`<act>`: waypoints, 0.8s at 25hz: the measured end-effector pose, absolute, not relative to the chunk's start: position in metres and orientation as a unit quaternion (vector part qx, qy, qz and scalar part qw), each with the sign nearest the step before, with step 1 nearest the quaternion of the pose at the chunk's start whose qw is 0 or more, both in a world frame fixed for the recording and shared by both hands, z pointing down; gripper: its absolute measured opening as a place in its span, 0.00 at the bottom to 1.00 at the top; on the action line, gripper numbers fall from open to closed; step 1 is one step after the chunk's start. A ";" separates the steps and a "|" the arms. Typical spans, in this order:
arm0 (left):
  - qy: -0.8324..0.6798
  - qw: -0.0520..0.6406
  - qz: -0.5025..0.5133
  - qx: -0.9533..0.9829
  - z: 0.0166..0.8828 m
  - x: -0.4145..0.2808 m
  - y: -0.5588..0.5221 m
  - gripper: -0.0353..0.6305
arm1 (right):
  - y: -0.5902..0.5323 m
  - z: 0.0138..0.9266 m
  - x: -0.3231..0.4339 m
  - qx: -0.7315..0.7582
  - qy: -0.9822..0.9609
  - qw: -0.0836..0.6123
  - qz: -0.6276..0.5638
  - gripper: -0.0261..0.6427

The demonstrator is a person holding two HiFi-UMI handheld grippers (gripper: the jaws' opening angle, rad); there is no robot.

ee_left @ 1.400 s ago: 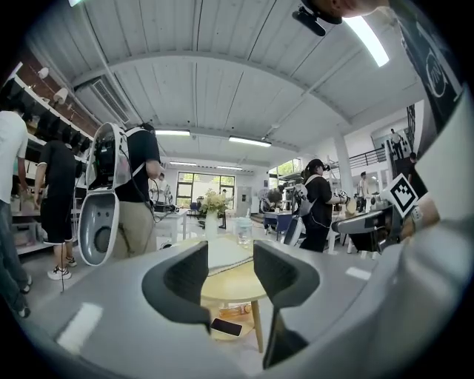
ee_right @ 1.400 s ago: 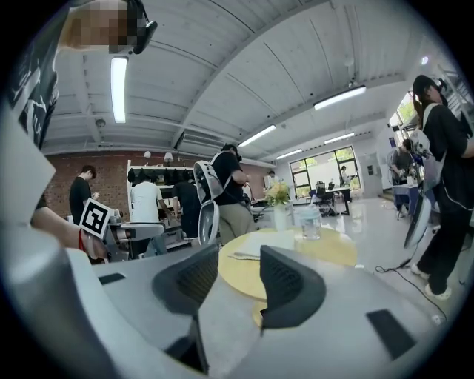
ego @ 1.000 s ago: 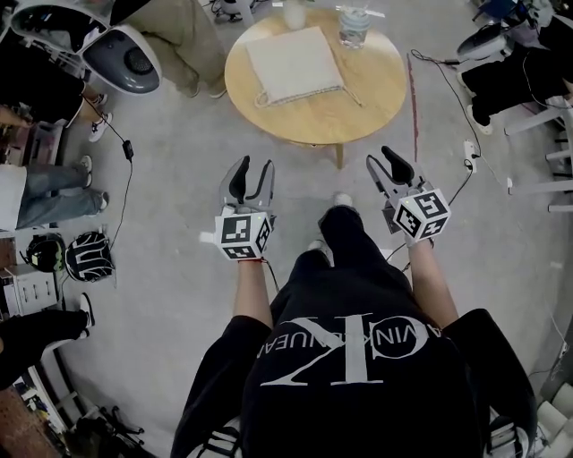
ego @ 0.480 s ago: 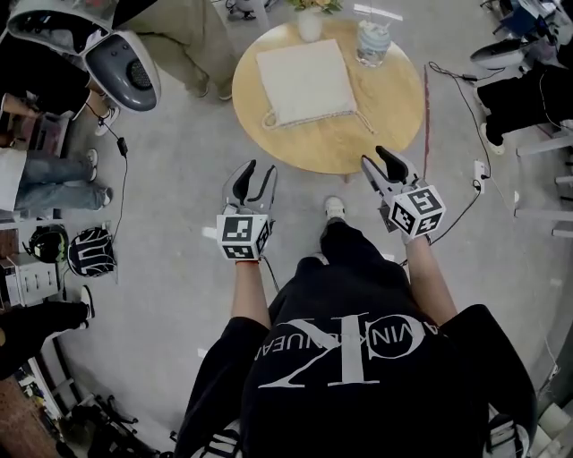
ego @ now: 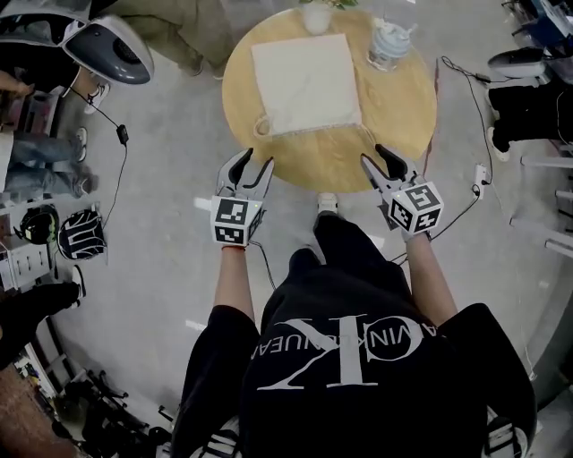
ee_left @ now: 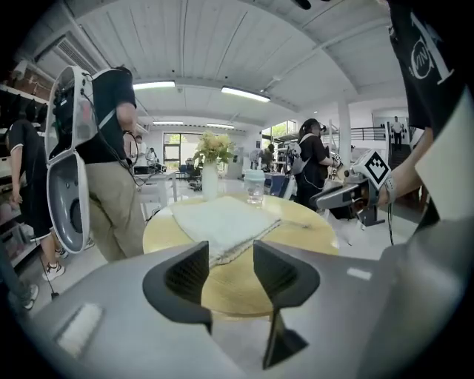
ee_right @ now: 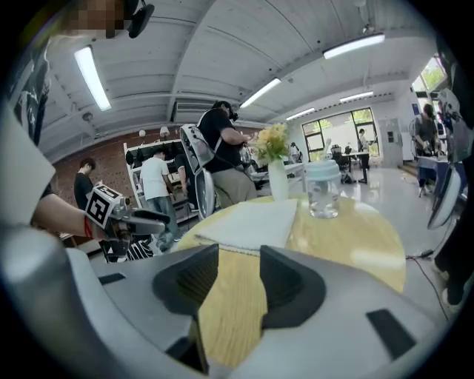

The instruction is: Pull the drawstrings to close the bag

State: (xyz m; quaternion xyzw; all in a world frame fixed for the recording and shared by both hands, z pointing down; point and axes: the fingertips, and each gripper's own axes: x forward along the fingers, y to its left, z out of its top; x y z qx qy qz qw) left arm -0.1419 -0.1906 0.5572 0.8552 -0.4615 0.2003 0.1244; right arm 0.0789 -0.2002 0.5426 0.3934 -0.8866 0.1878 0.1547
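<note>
— Did either gripper have hold of anything?

— No. The left gripper (ego: 251, 168) had its jaws a little apart, with nothing between them but a sight of the bench (ego: 421, 98) beyond. The right gripper (ego: 380, 161) was the same: a narrow gap and nothing in it.

— And the bag?

— The bag (ego: 306, 82) lay flat on the round wooden bench, ahead of both grippers, neither of them touching it. From the left gripper it sat forward and a bit to the right; from the right gripper, forward and to the left.

— Where were the drawstrings?

— One drawstring loop (ego: 262, 125) curled out at the bag's near corner, just ahead of the left gripper's tips. A second string (ego: 371, 134) trailed off the other near corner, just ahead of the right gripper.

— How close were the grippers to the bench?

— Both tips were about at its near rim, the two grippers well apart from each other.

— Anything else on there?

— A lidded glass (ego: 389, 45) stood beyond the bag, straight ahead of the right gripper, and a white vase (ego: 315, 16) of flowers stood at the far edge.
</note>
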 end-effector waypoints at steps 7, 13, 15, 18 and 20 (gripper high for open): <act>-0.384 0.101 0.302 0.866 0.584 -0.138 -0.226 0.33 | -0.229 0.560 0.077 0.365 -0.893 0.168 0.203 0.25; -0.416 0.100 0.324 0.844 0.586 -0.157 -0.275 0.33 | -0.243 0.576 0.077 0.342 -0.897 0.179 0.217 0.25; -0.421 0.109 0.345 0.832 0.594 -0.160 -0.285 0.33 | -0.247 0.581 0.078 0.339 -0.897 0.180 0.221 0.25; -0.424 0.120 0.377 0.815 0.614 -0.161 -0.286 0.33 | -0.254 0.587 0.082 0.338 -0.895 0.187 0.225 0.25; -0.428 0.122 0.380 0.811 0.618 -0.160 -0.284 0.33 | -0.259 0.592 0.084 0.336 -0.893 0.202 0.221 0.25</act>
